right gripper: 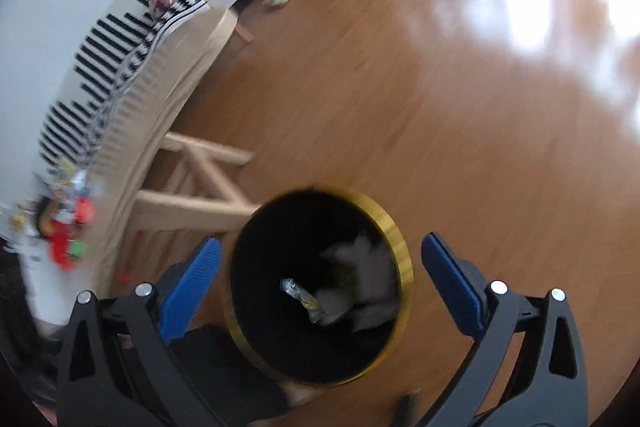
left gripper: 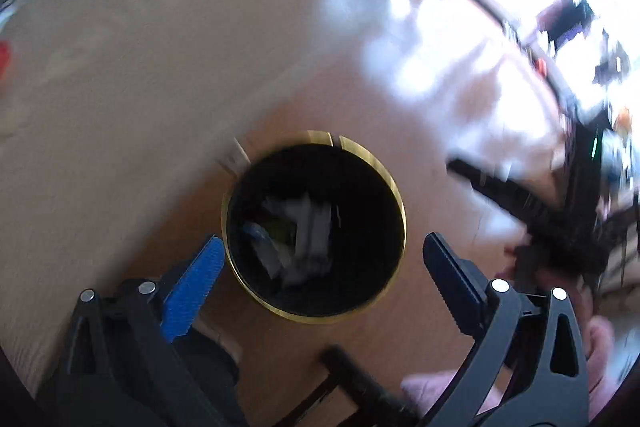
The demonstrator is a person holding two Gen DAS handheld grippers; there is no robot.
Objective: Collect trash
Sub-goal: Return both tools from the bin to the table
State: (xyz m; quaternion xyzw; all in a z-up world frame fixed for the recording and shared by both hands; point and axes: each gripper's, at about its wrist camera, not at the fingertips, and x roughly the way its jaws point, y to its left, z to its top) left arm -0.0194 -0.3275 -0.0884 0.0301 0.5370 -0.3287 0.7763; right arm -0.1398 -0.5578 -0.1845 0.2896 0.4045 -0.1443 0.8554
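While both grippers point steeply down, I read a wooden floor (right gripper: 460,131) filling most of each wrist view, with bright glare on its far part. At the left of the right wrist view stands a light wooden table (right gripper: 192,187), draped with a black-and-white striped cloth (right gripper: 104,67); a blurred heap of red and colourful items (right gripper: 64,227) lies at its near end, too smeared for me to name. On the floor beside the table legs stands a black waste bin with a gold rim (left gripper: 394,187) (right gripper: 402,251). Inside it lies the collected trash: crumpled grey-white paper (left gripper: 308,239) (right gripper: 360,279) and a shiny wrapper (right gripper: 304,297). The left gripper (left gripper: 320,251) hovers above the bin mouth with its jaws spread wide, one blue pad (left gripper: 196,279) on each side of the rim, nothing between them. The right gripper (right gripper: 320,255) likewise stands wide open above the bin, its pads (right gripper: 192,287) clear of the rim and gripping nothing. Part of a hand (left gripper: 600,343) shows at the lower right of the left wrist view.
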